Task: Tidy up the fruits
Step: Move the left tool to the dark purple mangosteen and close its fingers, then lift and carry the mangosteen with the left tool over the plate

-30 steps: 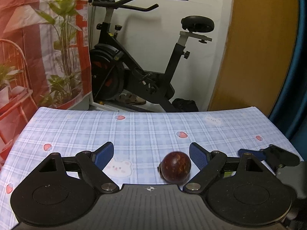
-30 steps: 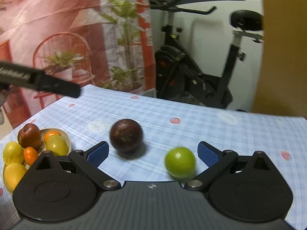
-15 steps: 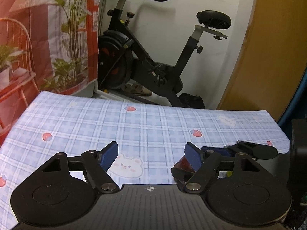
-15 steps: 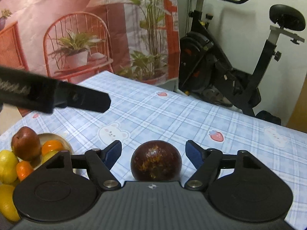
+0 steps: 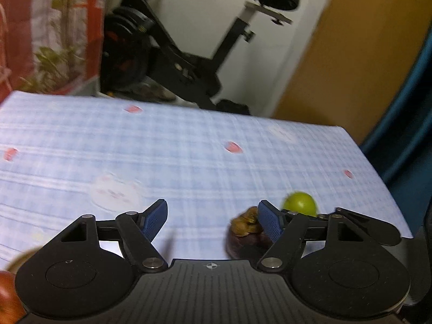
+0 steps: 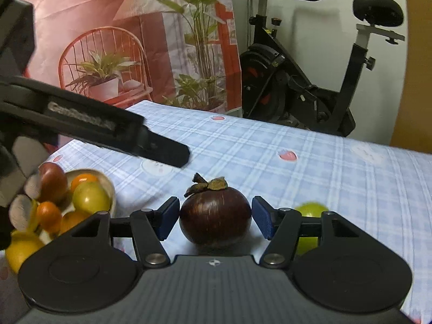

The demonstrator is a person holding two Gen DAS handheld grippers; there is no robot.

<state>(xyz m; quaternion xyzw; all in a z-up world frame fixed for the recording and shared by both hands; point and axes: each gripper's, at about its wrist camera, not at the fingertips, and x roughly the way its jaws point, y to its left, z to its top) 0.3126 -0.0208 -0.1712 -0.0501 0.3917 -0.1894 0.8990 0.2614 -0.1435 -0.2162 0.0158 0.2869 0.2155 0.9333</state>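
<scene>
Purple mangosteen (image 6: 215, 220) sits on the cloth between our right claw (image 6: 215, 217)'s closing pads, not yet pinched, while our left claw (image 5: 213, 222) closes on nothing; an off-centre squeeze could roll it into the lime (image 6: 310, 210) just right.

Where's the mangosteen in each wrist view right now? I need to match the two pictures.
Left wrist: mangosteen low, right of centre, partly hidden behind the right finger of the left gripper.
Right wrist: mangosteen centre bottom, between the closing jaws of the right gripper; a sliver of gap shows on each side.
Shared landmark: green fruit, just right of it.
</scene>
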